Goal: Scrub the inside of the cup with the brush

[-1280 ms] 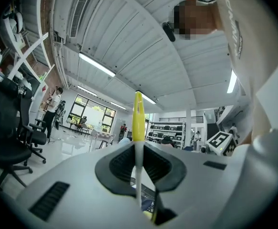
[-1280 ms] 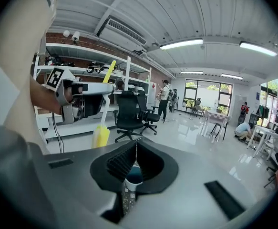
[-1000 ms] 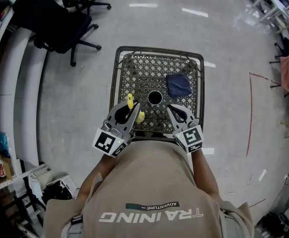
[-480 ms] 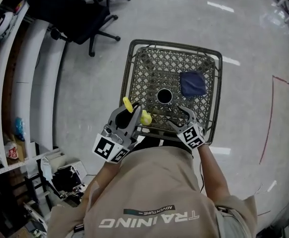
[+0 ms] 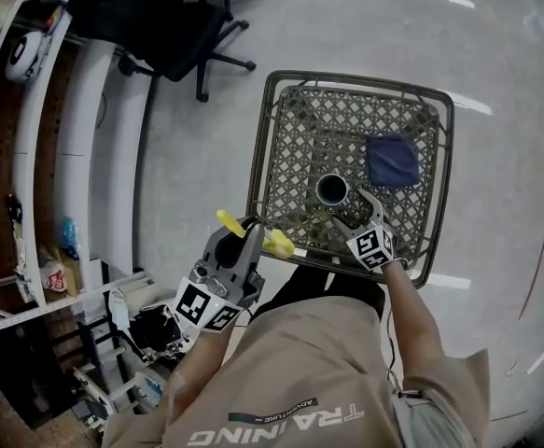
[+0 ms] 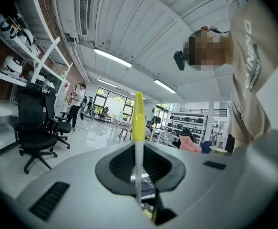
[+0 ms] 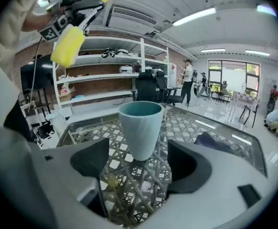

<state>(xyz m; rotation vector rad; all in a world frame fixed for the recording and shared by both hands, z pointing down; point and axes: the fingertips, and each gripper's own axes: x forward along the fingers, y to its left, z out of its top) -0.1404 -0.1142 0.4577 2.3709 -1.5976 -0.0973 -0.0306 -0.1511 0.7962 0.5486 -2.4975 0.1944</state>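
Observation:
A pale teal cup (image 5: 332, 190) stands upright on the lattice-topped table (image 5: 264, 147). My right gripper (image 5: 354, 209) sits low just in front of it. Its jaws have just been opening. In the right gripper view they (image 7: 139, 163) stand wide with the cup (image 7: 140, 128) just beyond their tips, untouched. My left gripper (image 5: 250, 232) is held up off the table's near left edge, shut on the yellow brush (image 5: 279, 243). The brush's handle (image 6: 138, 118) rises between the shut jaws (image 6: 138, 161). Its yellow head (image 7: 68, 46) shows high at the left.
A dark blue cloth (image 5: 391, 161) lies on the table to the right of the cup. A black office chair (image 5: 174, 26) stands beyond the table's far left corner. Shelving (image 5: 29, 157) runs along the left. People (image 7: 188, 80) stand far off.
My right gripper has dropped toward the table, come up close to the cup, and gone from shut to wide open. The left gripper has kept the brush and tilted a little.

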